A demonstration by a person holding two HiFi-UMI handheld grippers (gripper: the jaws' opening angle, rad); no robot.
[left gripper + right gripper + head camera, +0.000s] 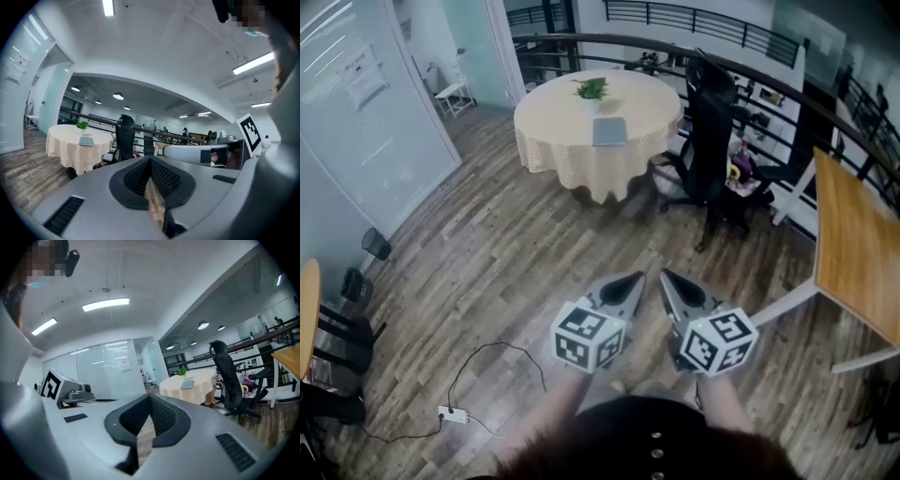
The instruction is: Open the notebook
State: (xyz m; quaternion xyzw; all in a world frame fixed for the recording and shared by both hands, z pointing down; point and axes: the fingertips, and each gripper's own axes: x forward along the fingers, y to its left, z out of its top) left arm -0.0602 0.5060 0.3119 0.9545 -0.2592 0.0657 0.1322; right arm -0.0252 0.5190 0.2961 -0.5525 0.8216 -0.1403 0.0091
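Both grippers are held low and close to the person's body over the wooden floor (pixel 487 262), side by side and pointing ahead toward a round table (pixel 553 141) across the room. The left gripper (pixel 628 284) has its jaws closed, tips together, with nothing between them; its own view shows the two dark pads (pixel 161 180) meeting at the front. The right gripper (pixel 673 284) looks the same, its jaws also together and empty. The notebook (pixel 609 131), a grey-blue one, lies closed and flat on the table's pale yellow cloth, just in front of a small green plant (pixel 592 89) and well apart from both grippers. A black office chair (pixel 710 141) stands just to the right of the table. A wooden desk (pixel 862 244) fills the right edge of the head view, and a white power strip (pixel 452 413) with a thin cable lies on the floor to the left.
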